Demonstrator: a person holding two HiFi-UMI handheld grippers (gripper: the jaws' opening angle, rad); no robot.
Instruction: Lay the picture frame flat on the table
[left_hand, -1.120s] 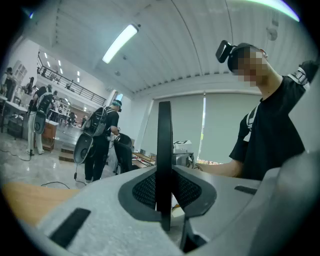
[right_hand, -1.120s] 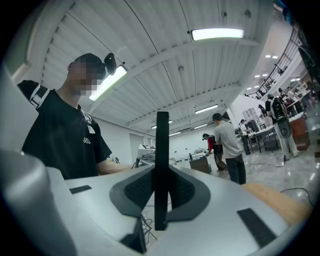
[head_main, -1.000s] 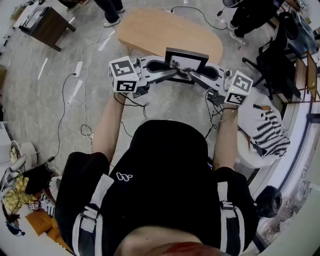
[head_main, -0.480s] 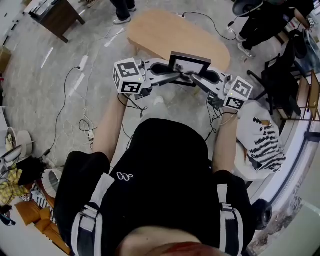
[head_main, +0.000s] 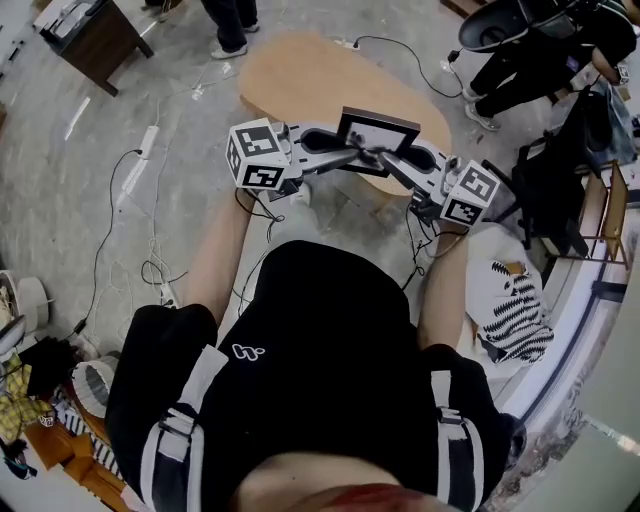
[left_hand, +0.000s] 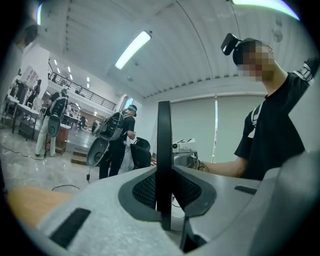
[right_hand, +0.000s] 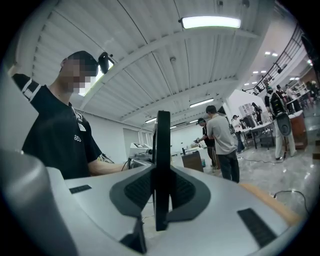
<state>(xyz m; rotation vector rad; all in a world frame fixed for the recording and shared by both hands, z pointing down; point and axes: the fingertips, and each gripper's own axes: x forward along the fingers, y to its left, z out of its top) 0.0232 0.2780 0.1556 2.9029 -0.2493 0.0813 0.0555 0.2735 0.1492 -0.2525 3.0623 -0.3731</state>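
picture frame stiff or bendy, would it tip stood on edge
Likely stiff: the picture frame looks straight between the left gripper and right gripper. Edge-on it looks thin, so it would probably tip if stood upright.

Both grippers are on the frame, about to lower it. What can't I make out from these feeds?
Face of the picture frame: too small in the head view, edge-on in both gripper views.
Its lower edge: partly covered by the left gripper and right gripper in the head view.
Its height over the table: the head view looks steeply down; the gap cannot be read.
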